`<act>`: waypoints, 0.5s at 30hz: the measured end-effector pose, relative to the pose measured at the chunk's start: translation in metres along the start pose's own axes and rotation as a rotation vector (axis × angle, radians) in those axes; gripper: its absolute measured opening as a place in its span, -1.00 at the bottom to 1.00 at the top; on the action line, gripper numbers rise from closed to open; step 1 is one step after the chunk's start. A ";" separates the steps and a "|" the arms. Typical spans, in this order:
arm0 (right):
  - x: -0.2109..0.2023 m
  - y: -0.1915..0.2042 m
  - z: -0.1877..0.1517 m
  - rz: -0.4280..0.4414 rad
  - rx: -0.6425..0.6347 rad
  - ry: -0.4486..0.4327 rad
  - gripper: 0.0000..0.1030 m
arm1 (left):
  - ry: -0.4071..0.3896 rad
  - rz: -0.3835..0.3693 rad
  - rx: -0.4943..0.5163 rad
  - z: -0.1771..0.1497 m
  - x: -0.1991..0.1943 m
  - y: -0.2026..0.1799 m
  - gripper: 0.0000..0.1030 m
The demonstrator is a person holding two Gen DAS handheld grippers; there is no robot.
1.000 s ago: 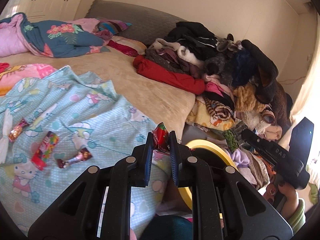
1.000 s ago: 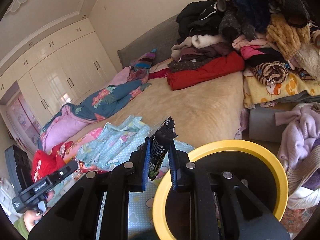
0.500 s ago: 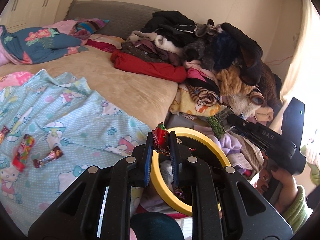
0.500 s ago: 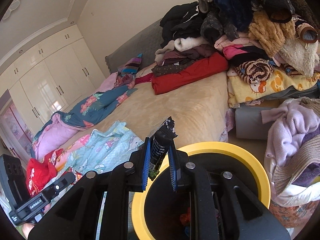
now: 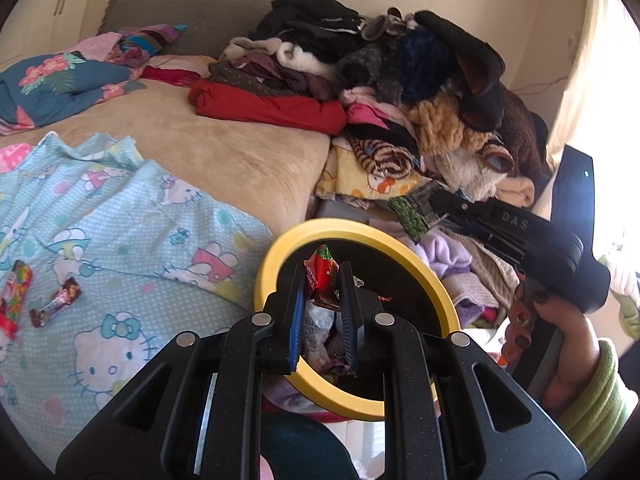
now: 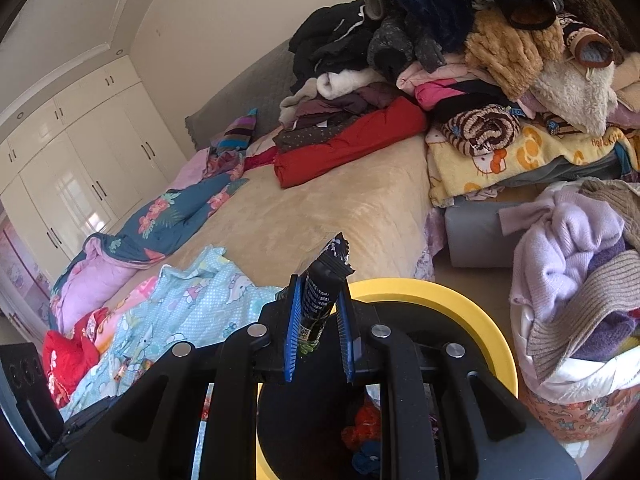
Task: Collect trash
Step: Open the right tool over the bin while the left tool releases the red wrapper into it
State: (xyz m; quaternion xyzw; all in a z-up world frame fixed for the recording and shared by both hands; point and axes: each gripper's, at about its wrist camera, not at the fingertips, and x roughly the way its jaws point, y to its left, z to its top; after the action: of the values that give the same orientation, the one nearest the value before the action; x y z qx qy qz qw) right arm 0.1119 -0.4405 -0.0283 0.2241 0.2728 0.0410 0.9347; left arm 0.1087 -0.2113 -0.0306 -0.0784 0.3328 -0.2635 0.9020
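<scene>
Left wrist view showed the left tool with its blue ribbed pads drawn nearly together on a crinkly red wrapper, held over the mouth of a round bin with a smooth yellow rim; crumpled wrappers lay inside the bin's dark interior. To the left, a soft pale-blue cartoon-print blanket lay rumpled over the plush tan bed, and on it rested a glossy brown-and-red candy wrapper beside a brighter multicoloured wrapper at the frame's edge. A heap of fuzzy, knitted and fleecy clothes rose at the far right of the bed. The right tool reached in from the right, gripped by a hand in a green sleeve, pinching a dark wrapper with a green patterned end above the bin's far rim. Right wrist view showed the same right tool clamped, jaws only slightly parted, on the dark wrapper, a narrow glossy black sachet with a serrated top edge and fine white print, standing upright between the blue pads directly over the yellow rim. Red and blue scraps lay in the bin below. A lilac knit and a ribbed beige sweater filled a basket on the right.
</scene>
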 end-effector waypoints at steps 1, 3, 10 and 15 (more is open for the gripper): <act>0.002 -0.002 -0.001 -0.004 0.005 0.005 -0.67 | 0.004 -0.002 0.003 -0.001 0.002 -0.002 -0.79; 0.006 -0.007 -0.003 -0.014 0.023 0.020 -0.67 | 0.020 -0.004 0.014 -0.004 0.009 -0.005 -0.79; 0.021 -0.021 -0.009 -0.036 0.060 0.058 -0.67 | 0.073 -0.014 0.045 -0.015 0.030 -0.013 -0.79; 0.031 -0.032 -0.013 -0.042 0.096 0.096 -0.67 | 0.109 -0.021 0.070 -0.020 0.045 -0.018 -0.79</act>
State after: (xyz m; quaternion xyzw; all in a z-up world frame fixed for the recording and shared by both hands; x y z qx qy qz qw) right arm 0.1302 -0.4576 -0.0677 0.2606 0.3235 0.0187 0.9094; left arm 0.1173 -0.2497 -0.0652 -0.0355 0.3712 -0.2883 0.8820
